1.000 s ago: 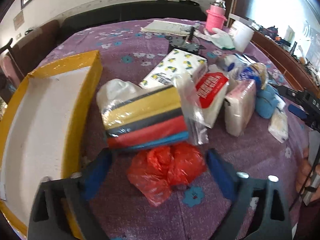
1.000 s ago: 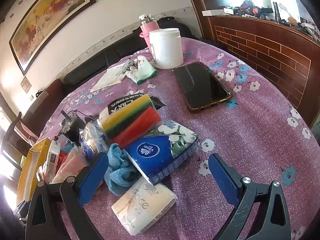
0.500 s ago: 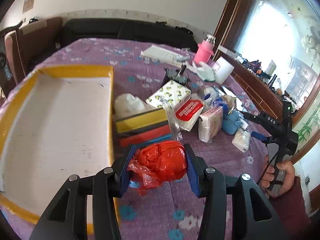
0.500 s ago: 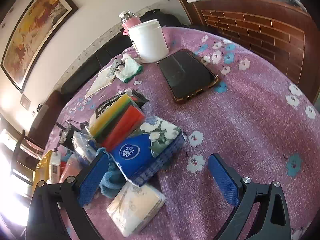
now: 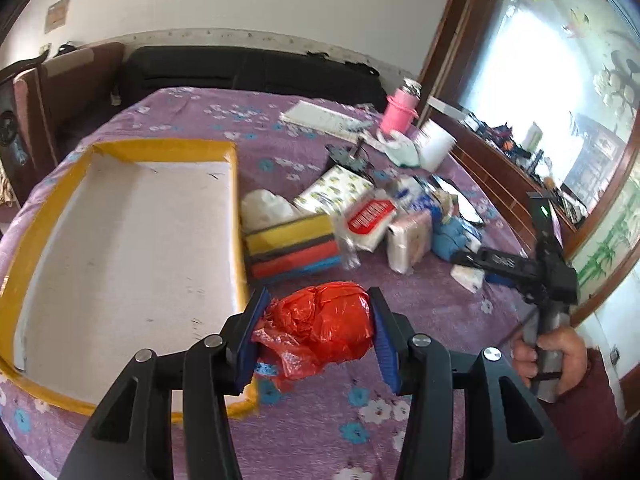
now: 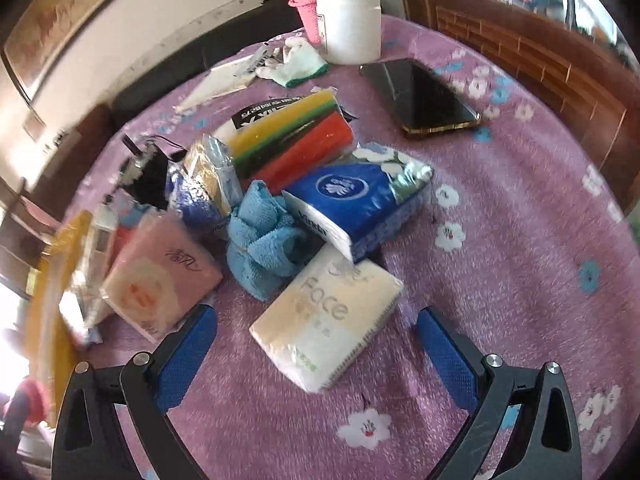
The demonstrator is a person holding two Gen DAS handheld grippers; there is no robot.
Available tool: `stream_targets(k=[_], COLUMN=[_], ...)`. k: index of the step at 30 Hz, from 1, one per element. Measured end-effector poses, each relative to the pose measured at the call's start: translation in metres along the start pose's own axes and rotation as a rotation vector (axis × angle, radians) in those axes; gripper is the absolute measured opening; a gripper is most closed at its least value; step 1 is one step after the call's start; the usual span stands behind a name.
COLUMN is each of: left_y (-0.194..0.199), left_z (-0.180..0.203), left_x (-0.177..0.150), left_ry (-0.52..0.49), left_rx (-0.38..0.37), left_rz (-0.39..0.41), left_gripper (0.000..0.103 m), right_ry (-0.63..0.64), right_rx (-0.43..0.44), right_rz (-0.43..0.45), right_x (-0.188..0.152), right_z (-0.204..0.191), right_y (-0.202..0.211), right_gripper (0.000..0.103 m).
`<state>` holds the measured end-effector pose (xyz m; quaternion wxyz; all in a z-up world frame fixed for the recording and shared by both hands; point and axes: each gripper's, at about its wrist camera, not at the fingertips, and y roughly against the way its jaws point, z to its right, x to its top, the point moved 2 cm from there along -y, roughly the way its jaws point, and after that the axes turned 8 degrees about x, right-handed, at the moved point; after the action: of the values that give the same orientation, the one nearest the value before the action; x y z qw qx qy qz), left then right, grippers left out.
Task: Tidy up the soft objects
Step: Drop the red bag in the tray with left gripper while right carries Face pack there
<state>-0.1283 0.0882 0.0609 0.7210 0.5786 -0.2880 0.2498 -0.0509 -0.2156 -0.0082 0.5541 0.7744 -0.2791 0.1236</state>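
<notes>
Left gripper [image 5: 316, 332] has just finished closing and its blue pads are clamped on the crumpled red plastic bag [image 5: 320, 326], carried above the purple flowered tablecloth [image 5: 304, 432]. At ten o'clock from the bag lies the yellow-rimmed tray [image 5: 236, 216], white inside. At twelve o'clock, the striped sponge pack [image 5: 294, 246], then the tissue packs heaped beyond it. Over to the right gripper [image 6: 316, 350]: jaws wide, nothing between the pads, hovering just short of the cream Face tissue pack [image 6: 328, 320]. Behind that, at eleven o'clock, the blue towel [image 6: 264, 240]; at twelve, the blue Vinda pack [image 6: 356, 200]
</notes>
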Motion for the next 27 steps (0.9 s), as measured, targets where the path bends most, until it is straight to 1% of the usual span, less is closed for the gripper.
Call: stream_targets(k=[2,3,4,5,7,9,12,14,17,19,21,23,24,27], left_y=[-0.007,-0.011,-0.014,-0.017,-0.022,-0.024,-0.018,-0.013,-0.007,-0.005,-0.004,-0.004,-0.005,-0.013], left_z=[0.009,0.011,0.013,0.014,0.013,0.009,-0.001,-0.010,-0.025,-0.037,-0.053,-0.069,-0.076,-0.104], left_x=[-0.005,-0.007,-0.009,-0.011,-0.014,-0.014,-0.009,-0.003,0.006,0.013,0.024,0.037,0.043,0.064], left_ry=[-0.017,-0.019,-0.019,-0.018,-0.019,-0.009,0.019,0.038,0.062,0.077,0.094,0.103,0.106,0.129], left_rx=[-0.016,-0.025,-0.034,-0.040,-0.042,-0.044,-0.046,-0.043,-0.028,-0.009,0.012,0.041,0.057,0.101], left_rz=[-0.021,-0.032,-0.043,-0.053,-0.065,-0.070,-0.051,-0.036,-0.016,-0.008,-0.003,0.008,0.012,0.011], left_gripper=[0.047,0.047,0.047,0.047,0.047,0.047,0.047,0.047,0.047,0.047,0.047,0.047,0.047,0.047], right_ry=[0.023,0.040,0.061,0.075,0.081,0.086,0.088,0.127,0.231,0.282,0.327,0.357,0.382,0.457], right_rx=[-0.042,-0.079,-0.118,-0.132,-0.112,-0.096,-0.023,0.041,0.127,0.214,0.292,0.333,0.363,0.402], right_rz=[-0.006,-0.011,-0.011,-0.010,-0.026,-0.039,-0.063,-0.051,0.000,0.013,-0.003,-0.026,-0.036,-0.039], right_x=[0.001,0.003,0.004,0.004,0.001,-0.005,-0.014,-0.020,-0.022,-0.021,-0.017,-0.018,-0.015,-0.014], right_z=[-0.005,-0.008,-0.009,-0.009,-0.007,-0.004,-0.005,-0.019,-0.057,-0.086,-0.117,-0.146,-0.168,-0.220], right_y=[-0.005,-0.009,-0.009,-0.008,-0.003,0.008,0.026,0.041,0.059,0.064,0.059,0.051,0.044,0.031], right_gripper=[0.098,0.091,0.079,0.076,0.071,0.069,0.069,0.070,0.070,0.070,0.070,0.070,0.070,0.070])
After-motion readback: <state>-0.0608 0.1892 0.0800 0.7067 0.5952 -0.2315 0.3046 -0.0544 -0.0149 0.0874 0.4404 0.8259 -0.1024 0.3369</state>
